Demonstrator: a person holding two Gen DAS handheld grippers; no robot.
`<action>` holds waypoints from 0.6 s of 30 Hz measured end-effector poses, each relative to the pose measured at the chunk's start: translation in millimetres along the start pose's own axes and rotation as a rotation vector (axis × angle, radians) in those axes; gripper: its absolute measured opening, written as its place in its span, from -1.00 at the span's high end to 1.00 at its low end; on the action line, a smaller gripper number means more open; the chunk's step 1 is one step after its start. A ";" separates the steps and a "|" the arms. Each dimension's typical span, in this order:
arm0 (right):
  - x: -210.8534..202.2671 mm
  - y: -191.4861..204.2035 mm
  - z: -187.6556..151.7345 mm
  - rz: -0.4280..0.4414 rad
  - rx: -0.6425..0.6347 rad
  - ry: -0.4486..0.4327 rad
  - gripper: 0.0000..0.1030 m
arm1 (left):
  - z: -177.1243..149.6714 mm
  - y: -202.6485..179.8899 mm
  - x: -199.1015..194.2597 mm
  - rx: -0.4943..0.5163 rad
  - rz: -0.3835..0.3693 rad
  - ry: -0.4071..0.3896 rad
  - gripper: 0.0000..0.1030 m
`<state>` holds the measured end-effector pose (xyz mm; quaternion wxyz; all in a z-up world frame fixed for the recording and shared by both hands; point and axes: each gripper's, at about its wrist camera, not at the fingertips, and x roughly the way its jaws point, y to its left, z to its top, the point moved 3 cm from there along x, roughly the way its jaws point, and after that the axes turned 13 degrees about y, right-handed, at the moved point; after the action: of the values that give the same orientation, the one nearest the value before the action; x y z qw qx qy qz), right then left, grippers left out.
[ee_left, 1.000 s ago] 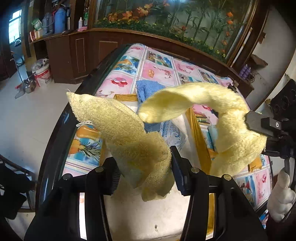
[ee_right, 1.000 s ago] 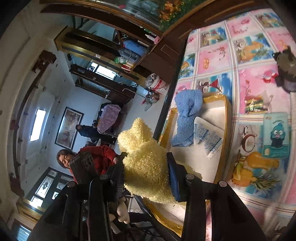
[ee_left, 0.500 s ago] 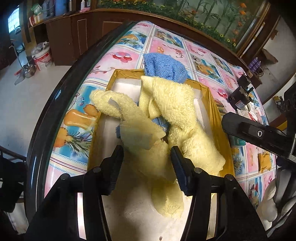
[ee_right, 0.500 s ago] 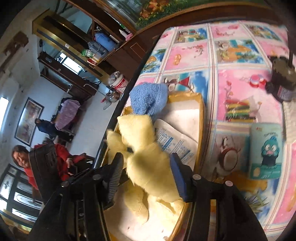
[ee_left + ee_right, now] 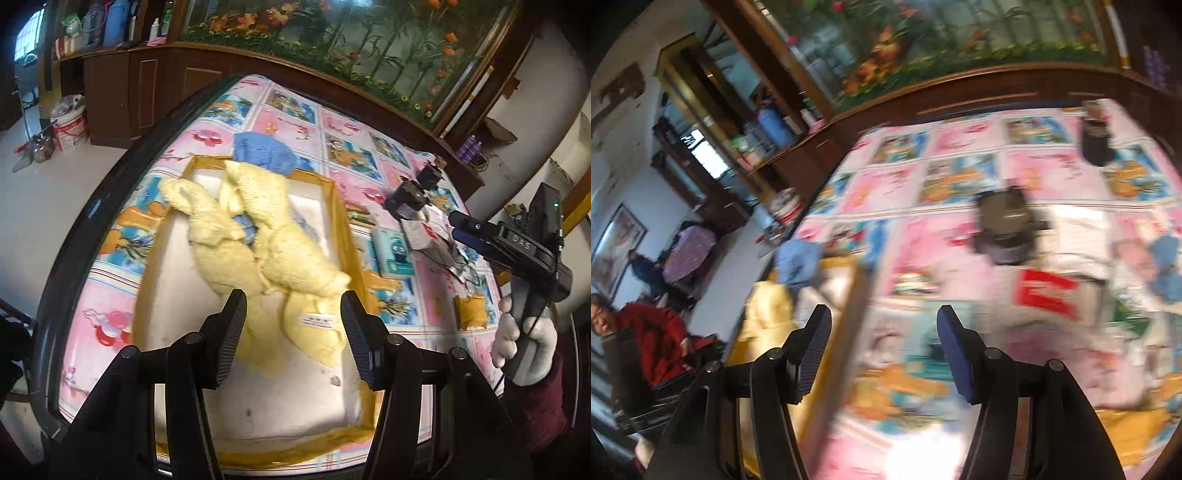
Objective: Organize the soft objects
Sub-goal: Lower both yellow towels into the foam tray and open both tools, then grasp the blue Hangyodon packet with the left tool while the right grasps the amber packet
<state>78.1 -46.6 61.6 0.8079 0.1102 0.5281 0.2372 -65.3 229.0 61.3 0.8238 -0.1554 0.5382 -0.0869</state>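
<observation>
**Towel down in the tray, but loose and half-bunched**

The yellow towel lies in the tray, at the centre of the left wrist view, in 2 twisted lobes that run from the upper left of the tray down toward the lower middle. Its white label faces up near the lower end. A blue cloth sits at the tray's far edge, partly under the towel and partly hanging over the rim.

The left tool stands wide open just above the towel's near end, with nothing between its fingers. The right tool shows at the right edge of that view, well away from the tray; in its own view the fingers are spread and empty, and the picture is heavily blurred.

Risks, as I judge them:
- The towel is crumpled, not folded. A grab at 1 lobe would likely lift only part of it and drag the rest across the tray.
- A pinch taken too deep in the upper part could catch the blue cloth with the towel and pull both out.
- The blue cloth overhangs the rim, so a tug on the towel may tip it onto the bench.
- Clutter lies to the right of the tray: a small packet and a dark device. A right tool swinging back in fast could knock them.
</observation>
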 end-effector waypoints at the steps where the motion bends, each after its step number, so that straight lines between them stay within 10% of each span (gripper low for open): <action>1: -7.5 -18.2 -2.4 -0.007 0.033 -0.010 -0.15 | -1.0 -12.2 2.6 0.025 -0.018 0.007 -0.03; 18: -90.0 -149.8 -88.0 -0.172 0.144 0.032 -0.16 | 30.8 -130.3 97.2 0.097 -0.113 0.161 -0.03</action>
<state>8.7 -227.2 32.7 0.8069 0.1183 0.5639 0.1304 5.3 81.8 34.8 0.7781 -0.1377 0.5884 -0.1715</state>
